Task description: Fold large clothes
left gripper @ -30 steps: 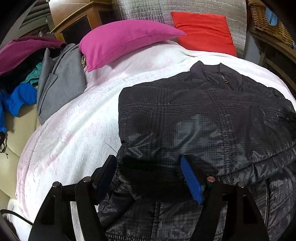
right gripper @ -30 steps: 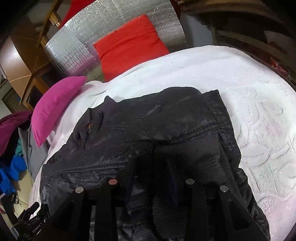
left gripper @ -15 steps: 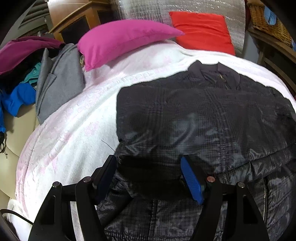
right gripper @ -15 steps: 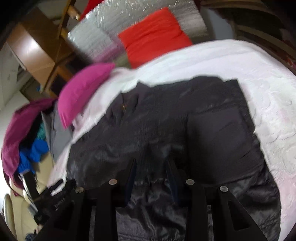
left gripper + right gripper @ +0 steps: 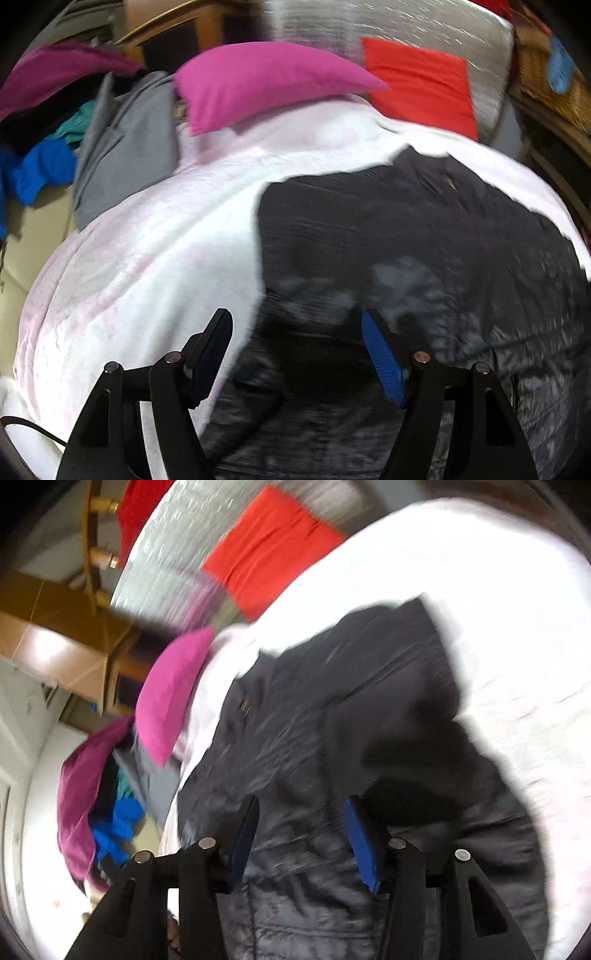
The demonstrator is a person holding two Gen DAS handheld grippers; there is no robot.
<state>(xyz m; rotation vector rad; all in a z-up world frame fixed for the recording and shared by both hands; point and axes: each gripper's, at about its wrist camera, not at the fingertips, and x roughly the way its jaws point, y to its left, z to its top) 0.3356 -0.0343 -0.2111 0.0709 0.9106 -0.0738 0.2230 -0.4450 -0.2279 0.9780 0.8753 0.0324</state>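
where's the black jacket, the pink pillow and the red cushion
black jacket [image 5: 424, 236]: left wrist view, on the quilted body panel.
pink pillow [image 5: 266, 81]: left wrist view, on the middle of its face.
red cushion [image 5: 273, 542]: right wrist view, on the middle of its fabric.

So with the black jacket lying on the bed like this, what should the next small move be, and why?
Probably bring both grippers down onto the near hem. The black jacket lies on the white bedspread with its collar far, toward the pink pillow. The left gripper stands open above the near edge, gripping nothing. The right gripper is opening, pads clear of the fabric, so neither holds it.
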